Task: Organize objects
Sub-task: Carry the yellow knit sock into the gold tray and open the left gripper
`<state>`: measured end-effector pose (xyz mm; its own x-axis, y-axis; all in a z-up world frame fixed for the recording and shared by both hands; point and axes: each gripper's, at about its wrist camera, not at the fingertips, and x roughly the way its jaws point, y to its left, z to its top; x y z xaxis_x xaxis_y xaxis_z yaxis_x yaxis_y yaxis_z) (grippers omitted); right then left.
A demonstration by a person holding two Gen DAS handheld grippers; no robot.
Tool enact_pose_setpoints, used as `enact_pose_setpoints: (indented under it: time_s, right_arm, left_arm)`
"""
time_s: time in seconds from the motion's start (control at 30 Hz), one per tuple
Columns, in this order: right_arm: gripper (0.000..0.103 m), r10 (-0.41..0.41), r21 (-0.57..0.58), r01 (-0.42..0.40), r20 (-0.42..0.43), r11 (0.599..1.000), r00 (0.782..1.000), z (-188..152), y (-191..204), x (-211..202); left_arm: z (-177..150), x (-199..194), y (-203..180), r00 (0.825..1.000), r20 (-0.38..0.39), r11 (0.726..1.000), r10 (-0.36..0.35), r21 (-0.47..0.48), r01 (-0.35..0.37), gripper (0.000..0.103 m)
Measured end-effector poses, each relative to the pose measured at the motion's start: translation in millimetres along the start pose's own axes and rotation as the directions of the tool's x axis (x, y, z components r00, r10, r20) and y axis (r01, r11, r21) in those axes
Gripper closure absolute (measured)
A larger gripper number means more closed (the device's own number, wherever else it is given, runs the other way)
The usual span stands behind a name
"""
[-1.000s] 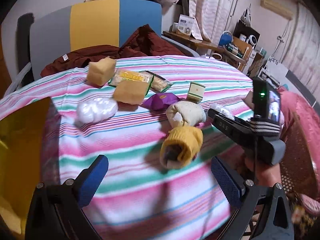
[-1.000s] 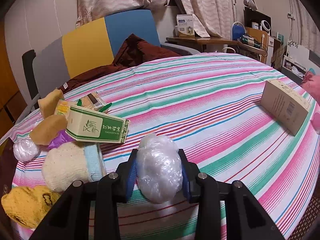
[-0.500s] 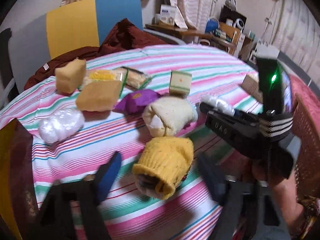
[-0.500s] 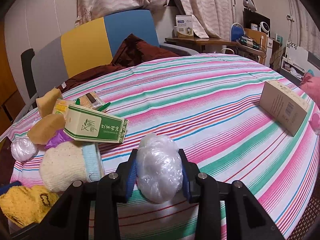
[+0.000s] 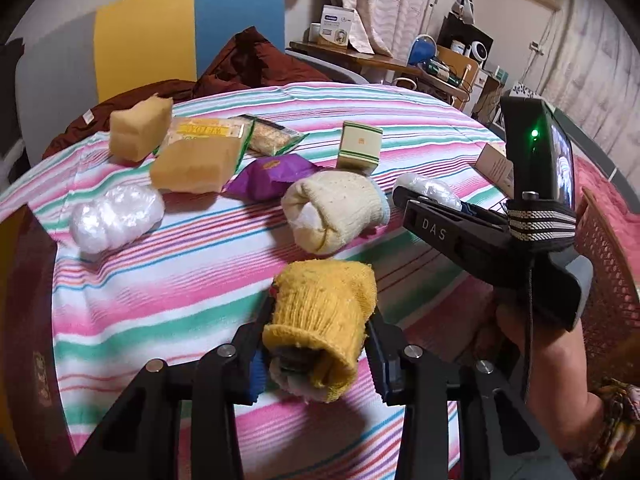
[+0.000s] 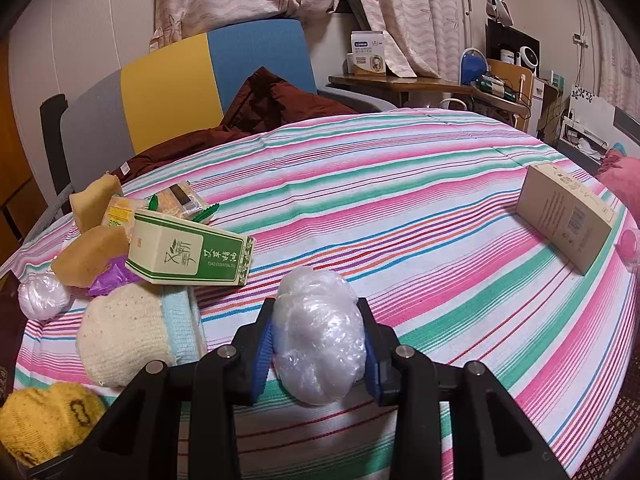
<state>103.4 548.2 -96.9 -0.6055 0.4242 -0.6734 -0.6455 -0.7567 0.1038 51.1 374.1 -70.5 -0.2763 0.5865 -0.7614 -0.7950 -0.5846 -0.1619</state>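
**Both claws loaded: yellow sock left, plastic wad right**

Left gripper: jaws closing, blue ribbed pads now against the flanks of a rolled yellow sock. Coarse terry knit, tube-shaped, cuff folded back toward the lens, a dark core showing in the open end. It sits square between the fingers, low over the near edge of the striped tablecloth. A second ago these jaws stood wide with the sock lying beyond them on the cloth; the claw has since come in and down around it.

Right gripper: clamped on a crumpled ball of clear plastic film, glossy, wrinkled, egg-shaped, bulging above and below the pads. No change from a second ago.

Outward from the left claw: a cream knitted sock roll with a pale blue cuff, just past the yellow one. Beyond it a purple foil packet, a small green-banded carton, two tan sponge blocks, cellophane snack packs. Another plastic film ball lies off to the left, apart from the rest.

From the right claw: a plain cardboard box on its side, well apart at the far right of the cloth
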Motion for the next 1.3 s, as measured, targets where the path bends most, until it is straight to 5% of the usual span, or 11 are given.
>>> enact_pose_setpoints:
  time_s: [0.33,0.7,1.03,1.3]
  right_arm:
    - [0.066,-0.016,-0.006,0.016,0.000,1.000,1.000,-0.6,1.6,0.9]
    - [0.066,-0.040,-0.014,0.040,0.001,0.999,0.999,-0.6,3.2,0.5]
    - [0.066,-0.074,-0.023,0.074,0.006,0.997,0.997,-0.8,4.5,-0.2]
    - [0.066,-0.112,-0.024,0.113,0.032,0.993,0.993,-1.6,5.4,-6.2]
  left_arm:
    - [-12.2,-51.1,18.6,0.996,0.075,0.991,-0.044,-0.124,0.054,0.062]
    - [-31.1,-102.6,59.6,0.989,0.148,0.978,0.005,-0.205,0.026,0.062]
    - [-52.4,-142.9,110.6,0.978,0.201,0.938,0.057,-0.345,0.016,0.062]
    - [-78.5,-156.6,156.7,0.973,0.158,0.886,0.168,-0.457,-0.079,0.062]
